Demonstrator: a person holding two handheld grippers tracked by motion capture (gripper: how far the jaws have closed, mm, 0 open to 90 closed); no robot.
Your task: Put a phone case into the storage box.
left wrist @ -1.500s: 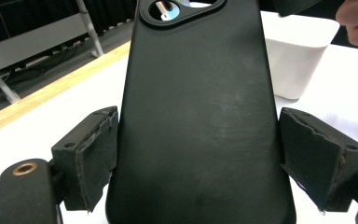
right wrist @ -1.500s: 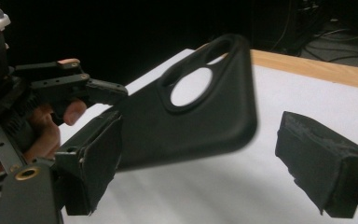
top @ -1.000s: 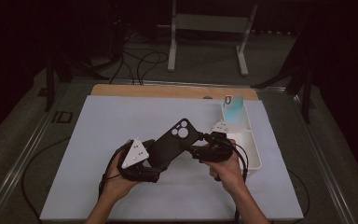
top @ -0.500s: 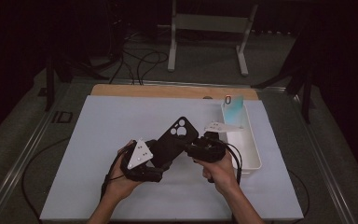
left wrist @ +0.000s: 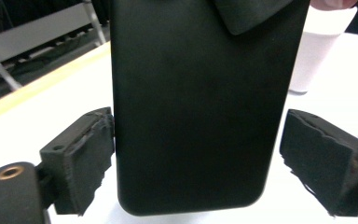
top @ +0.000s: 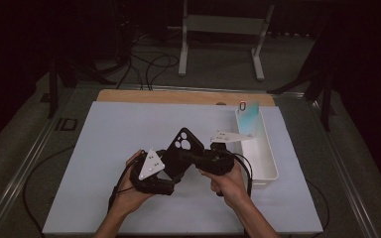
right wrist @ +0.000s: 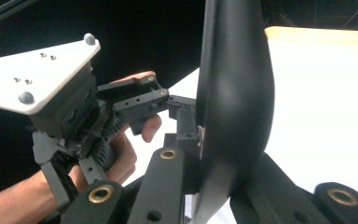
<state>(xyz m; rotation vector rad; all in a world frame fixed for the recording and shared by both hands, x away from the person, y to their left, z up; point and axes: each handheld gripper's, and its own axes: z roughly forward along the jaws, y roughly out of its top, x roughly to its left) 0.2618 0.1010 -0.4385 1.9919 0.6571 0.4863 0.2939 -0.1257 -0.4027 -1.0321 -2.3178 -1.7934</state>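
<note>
A black phone case with camera cutouts (top: 181, 148) is held tilted above the white table mat (top: 109, 144) between the left gripper (top: 166, 171) and the right gripper (top: 191, 157), beside a white rectangular tray (top: 268, 168)

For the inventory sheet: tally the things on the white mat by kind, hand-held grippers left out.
Black phone case: 1
White tray: 1
Pale blue phone standing in the tray: 1
Total: 3

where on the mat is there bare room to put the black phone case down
The white mat is bare on its whole left half and along the far strip by the wooden edge. It is crowded at front centre, where both grippers meet on the phone case, and at the right, where the white bin sits.
</note>
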